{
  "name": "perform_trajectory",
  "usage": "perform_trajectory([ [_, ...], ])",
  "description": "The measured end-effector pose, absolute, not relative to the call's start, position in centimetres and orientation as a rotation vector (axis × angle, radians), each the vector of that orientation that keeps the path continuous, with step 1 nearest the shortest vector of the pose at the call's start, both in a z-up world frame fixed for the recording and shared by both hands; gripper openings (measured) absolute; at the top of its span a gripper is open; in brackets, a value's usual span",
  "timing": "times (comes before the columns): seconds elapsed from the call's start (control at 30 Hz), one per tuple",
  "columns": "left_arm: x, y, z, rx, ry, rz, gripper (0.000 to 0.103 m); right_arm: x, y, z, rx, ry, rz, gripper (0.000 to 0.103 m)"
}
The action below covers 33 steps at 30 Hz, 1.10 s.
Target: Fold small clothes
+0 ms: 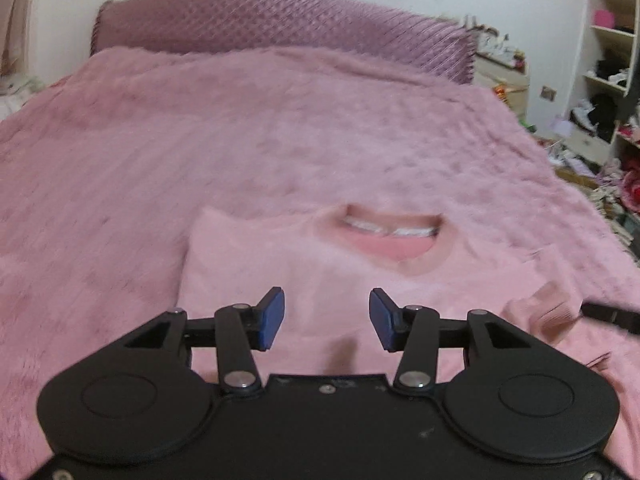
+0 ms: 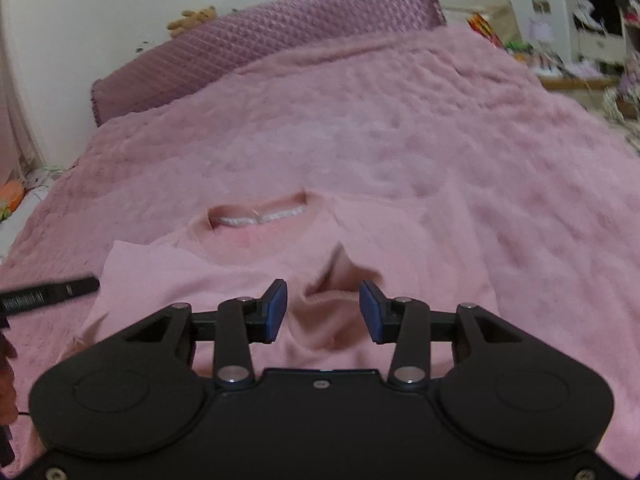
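Observation:
A small pink sweater (image 1: 320,276) lies flat on the pink fuzzy bed blanket (image 1: 240,140), neckline (image 1: 390,236) away from me. It also shows in the right wrist view (image 2: 224,280), with its neckline (image 2: 260,220) at the far side. A sleeve cuff (image 2: 340,280) lies folded over the body, just ahead of my right gripper (image 2: 323,311), which is open and empty above it. My left gripper (image 1: 327,318) is open and empty over the sweater's body. The cuff (image 1: 548,308) also shows at the right of the left wrist view, where the tip of the other gripper (image 1: 608,316) enters.
A purple quilted headboard cushion (image 1: 280,24) lines the far end of the bed. Cluttered shelves (image 1: 608,80) and floor items stand to the right. The left gripper's finger (image 2: 48,292) enters the right wrist view at the left edge.

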<state>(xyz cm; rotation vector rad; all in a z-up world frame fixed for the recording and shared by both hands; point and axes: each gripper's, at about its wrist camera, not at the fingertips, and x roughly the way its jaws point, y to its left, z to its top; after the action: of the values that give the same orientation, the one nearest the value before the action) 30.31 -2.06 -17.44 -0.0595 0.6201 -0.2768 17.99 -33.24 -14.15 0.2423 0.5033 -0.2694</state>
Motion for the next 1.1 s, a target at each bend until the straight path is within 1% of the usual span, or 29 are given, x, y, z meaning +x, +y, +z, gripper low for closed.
perform_trajectory([
  [0.07,30.4,-2.0,-18.2,-0.061,0.642,-0.277,0.049,19.2,-33.0,-13.9,0.208,0.492,-0.263,0.042],
  [0.13,30.3,-2.2,-18.9,-0.053,0.660,-0.281,0.049,21.1,-33.3,-14.1,0.202,0.542,-0.275,0.042],
  [0.2,30.3,-2.3,-19.5,-0.051,0.673,-0.287,0.049,22.7,-34.3,-14.8,0.275,0.609,-0.274,0.042],
  [0.23,30.2,-2.3,-19.8,-0.051,0.680,-0.292,0.049,23.2,-34.6,-15.2,0.307,0.635,-0.278,0.040],
  [0.27,30.2,-2.5,-20.0,-0.049,0.687,-0.294,0.049,23.7,-35.2,-15.7,0.343,0.662,-0.274,0.026],
  [0.3,30.2,-3.0,-20.1,-0.046,0.692,-0.297,0.049,23.9,-35.4,-16.1,0.368,0.671,-0.261,0.010],
  [0.37,30.3,-3.0,-20.5,-0.043,0.706,-0.307,0.049,23.9,-35.6,-16.5,0.383,0.656,-0.250,0.007],
  [0.5,30.4,-3.4,-21.4,-0.040,0.721,-0.317,0.049,22.6,-35.0,-15.2,0.344,0.546,-0.229,0.007],
  [0.67,30.1,-4.0,-21.7,-0.039,0.733,-0.345,0.049,19.8,-34.5,-12.0,0.221,0.352,-0.223,0.007],
  [0.7,30.0,-4.2,-21.8,-0.030,0.735,-0.348,0.049,19.7,-34.6,-11.9,0.209,0.347,-0.223,0.007],
  [0.8,30.0,-4.7,-22.4,-0.003,0.754,-0.348,0.049,20.3,-36.2,-13.9,0.241,0.432,-0.251,0.007],
  [0.93,29.9,-5.0,-22.0,0.020,0.751,-0.363,0.049,20.8,-38.9,-19.4,0.311,0.583,-0.307,0.008],
  [0.97,29.8,-4.8,-21.5,0.011,0.737,-0.375,0.049,20.5,-39.2,-20.0,0.332,0.590,-0.304,0.010],
  [1.07,29.9,-4.1,-19.1,-0.048,0.664,-0.399,0.049,19.2,-39.5,-19.5,0.357,0.546,-0.325,0.033],
  [1.1,30.0,-4.0,-18.1,-0.071,0.632,-0.401,0.049,19.0,-39.5,-19.0,0.358,0.530,-0.338,0.033],
])
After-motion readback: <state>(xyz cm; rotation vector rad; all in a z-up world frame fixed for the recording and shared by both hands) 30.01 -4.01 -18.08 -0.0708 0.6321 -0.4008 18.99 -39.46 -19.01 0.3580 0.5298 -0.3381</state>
